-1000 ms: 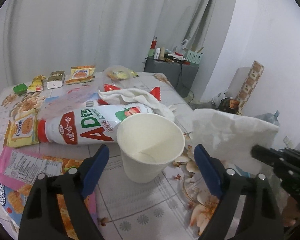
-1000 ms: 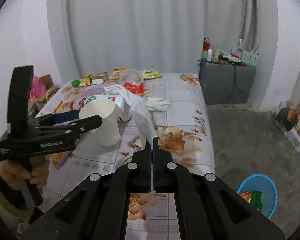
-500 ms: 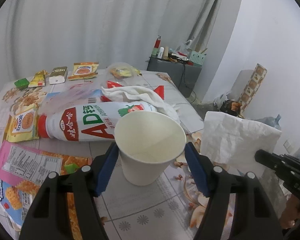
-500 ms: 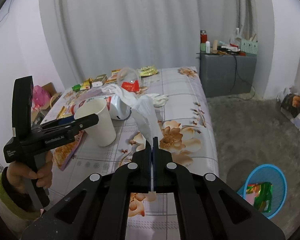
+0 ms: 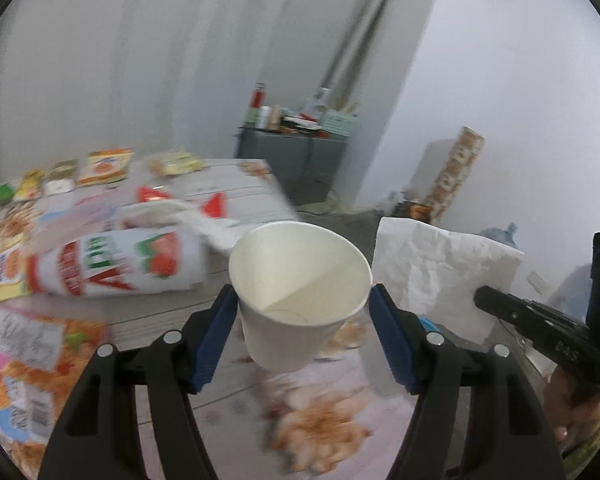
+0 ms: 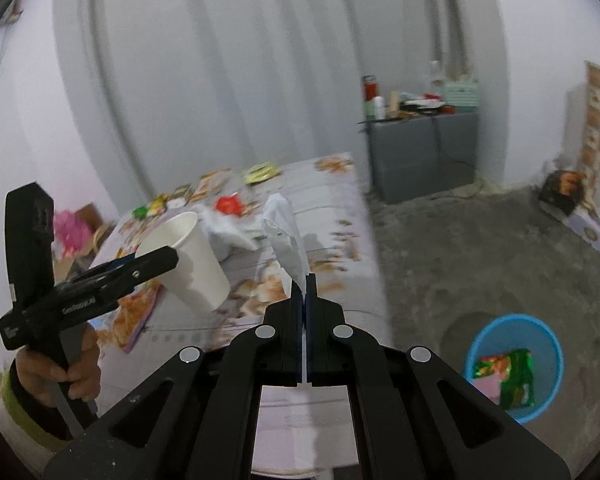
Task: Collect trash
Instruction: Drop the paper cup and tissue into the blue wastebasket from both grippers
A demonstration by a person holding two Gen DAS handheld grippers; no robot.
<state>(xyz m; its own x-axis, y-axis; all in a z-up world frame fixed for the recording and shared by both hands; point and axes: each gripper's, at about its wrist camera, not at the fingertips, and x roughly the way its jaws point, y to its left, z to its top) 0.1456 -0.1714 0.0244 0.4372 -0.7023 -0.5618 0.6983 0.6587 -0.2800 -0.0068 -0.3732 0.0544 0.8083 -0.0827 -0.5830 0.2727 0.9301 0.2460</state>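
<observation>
A white paper cup (image 5: pixel 300 268) hangs tilted above the flowered table (image 5: pixel 320 432), off its surface. My left gripper (image 5: pixel 301 295) is shut on it, with a blue pad on each side of the rim. The right wrist view shows the same cup (image 6: pixel 192 256) in the left gripper (image 6: pixel 168 258) at the left. My right gripper (image 6: pixel 305 284) is shut on a crumpled white paper napkin (image 6: pixel 284 232), which stands up from its tips. In the left wrist view the napkin (image 5: pixel 440 276) hangs to the right of the cup, with the right gripper (image 5: pixel 482 295) below it.
A large white drink bottle (image 5: pixel 112 268) lies on the table beside snack wrappers (image 5: pixel 24 344) and a white cloth (image 5: pixel 216 228). On the floor to the right stands a blue bin (image 6: pixel 514 330) with wrappers inside. A grey cabinet (image 6: pixel 424 152) stands at the back.
The left jaws closed on the cup and lifted it off the table, tilting it. The right gripper, still holding the napkin, swung right, bringing more of the floor and the bin into view.
</observation>
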